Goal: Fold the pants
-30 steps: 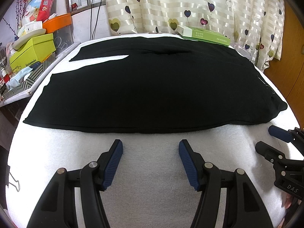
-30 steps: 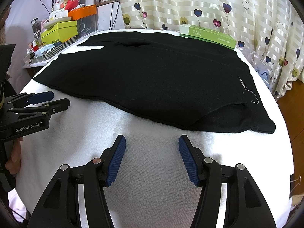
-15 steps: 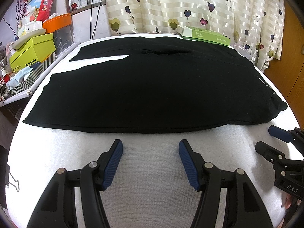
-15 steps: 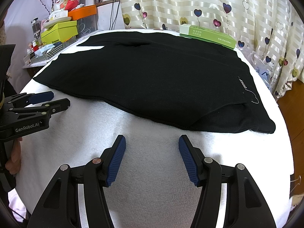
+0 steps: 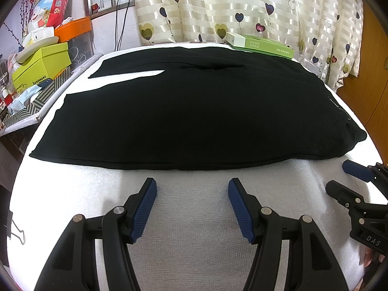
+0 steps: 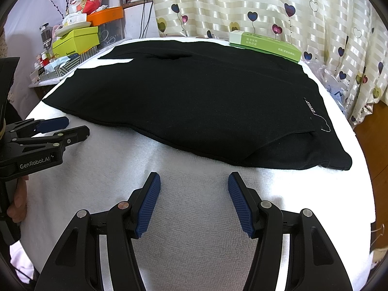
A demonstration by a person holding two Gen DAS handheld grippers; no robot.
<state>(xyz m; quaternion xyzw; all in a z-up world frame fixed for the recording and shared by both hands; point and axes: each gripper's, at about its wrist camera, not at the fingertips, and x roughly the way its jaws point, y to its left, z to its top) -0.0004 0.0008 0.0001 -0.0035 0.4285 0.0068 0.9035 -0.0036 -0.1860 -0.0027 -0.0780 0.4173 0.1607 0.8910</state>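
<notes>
Black pants (image 5: 194, 111) (image 6: 194, 106) lie flat across a white towel-covered table (image 5: 194, 218) (image 6: 189, 218), legs running to the left, waistband at the right with a small white logo (image 6: 312, 109). My left gripper (image 5: 192, 186) hovers open just short of the pants' near edge, nothing between its blue pads. My right gripper (image 6: 194, 179) is also open and empty, near the waist end's front edge. Each gripper shows in the other's view: the right gripper (image 5: 349, 179) at the right edge, the left gripper (image 6: 65, 128) at the left edge.
A green box (image 5: 259, 44) (image 6: 264, 46) rests at the table's far edge by the heart-patterned curtain (image 5: 242, 7). Stacked boxes and clutter (image 5: 41, 63) crowd a shelf on the left. A wooden door (image 5: 363, 72) is at the right. A binder clip (image 6: 377, 232) hangs on the towel edge.
</notes>
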